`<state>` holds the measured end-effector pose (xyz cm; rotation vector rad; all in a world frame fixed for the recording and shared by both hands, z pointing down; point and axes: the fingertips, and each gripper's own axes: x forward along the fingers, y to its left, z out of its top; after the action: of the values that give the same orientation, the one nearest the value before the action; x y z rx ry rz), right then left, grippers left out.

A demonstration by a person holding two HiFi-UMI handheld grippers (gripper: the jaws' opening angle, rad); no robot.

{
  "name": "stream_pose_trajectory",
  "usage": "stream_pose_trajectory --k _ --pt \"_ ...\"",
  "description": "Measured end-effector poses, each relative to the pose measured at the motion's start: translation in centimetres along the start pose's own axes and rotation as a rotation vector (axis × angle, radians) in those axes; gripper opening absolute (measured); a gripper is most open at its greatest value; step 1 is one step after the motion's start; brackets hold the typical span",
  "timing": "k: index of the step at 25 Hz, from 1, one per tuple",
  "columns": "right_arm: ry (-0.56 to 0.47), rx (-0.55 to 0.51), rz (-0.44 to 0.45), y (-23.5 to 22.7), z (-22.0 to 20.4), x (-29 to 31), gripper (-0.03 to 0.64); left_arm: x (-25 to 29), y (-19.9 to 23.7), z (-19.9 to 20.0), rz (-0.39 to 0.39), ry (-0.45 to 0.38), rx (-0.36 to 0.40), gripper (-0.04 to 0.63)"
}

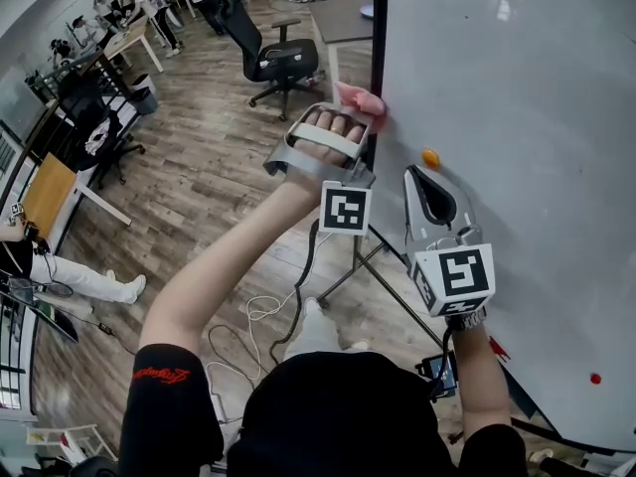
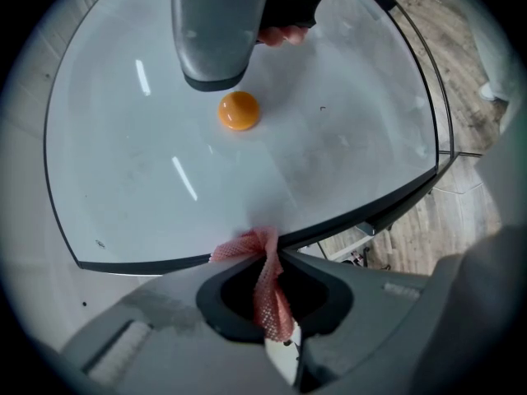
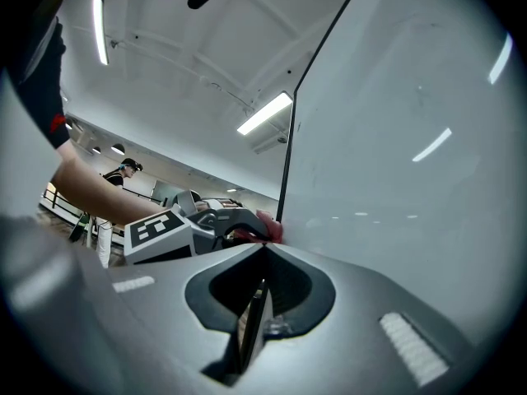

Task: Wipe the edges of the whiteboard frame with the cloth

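Nearest the lens, a black shirt (image 1: pixel 338 405) is filling the bottom of the head view, and both bare arms are reaching up from it. At centre frame the left gripper (image 1: pixel 366 125) is clamping a pink cloth (image 1: pixel 360 100). In the left gripper view its jaws are pinching together on the cloth, which is bunching out past the tips. The cloth is pressing against the dark frame (image 1: pixel 379 28) along the left edge of the whiteboard (image 1: pixel 517 117), in the upper middle of the picture. To the right and lower, the right gripper (image 1: pixel 414 174) is pointing at the board face with its jaws together and nothing between them. Its tip is sitting just beside an orange magnet (image 1: pixel 430 157). An office chair (image 1: pixel 283 63) is standing on the wooden floor (image 1: pixel 199 167) at upper left.
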<state>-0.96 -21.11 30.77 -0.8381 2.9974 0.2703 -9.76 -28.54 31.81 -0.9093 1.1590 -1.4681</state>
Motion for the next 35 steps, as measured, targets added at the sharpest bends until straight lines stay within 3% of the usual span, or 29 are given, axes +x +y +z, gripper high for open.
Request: stream_pose_trajectory --k 14,19,35 --pt "0.026 0.015 -0.034 -0.2 0.2 1.2 0.002 0.5 -2.3 -0.1 -0.061 -0.014 -0.006 0.025" --pt "0.053 0.027 -0.059 0.2 0.0 1.8 0.002 0.6 -2.6 0.2 -0.073 -0.025 -0.055 0.025" --pt "0.082 0.041 -0.190 0.4 -0.3 1.4 0.002 0.8 -5.6 1.2 -0.129 -0.095 -0.073 0.025"
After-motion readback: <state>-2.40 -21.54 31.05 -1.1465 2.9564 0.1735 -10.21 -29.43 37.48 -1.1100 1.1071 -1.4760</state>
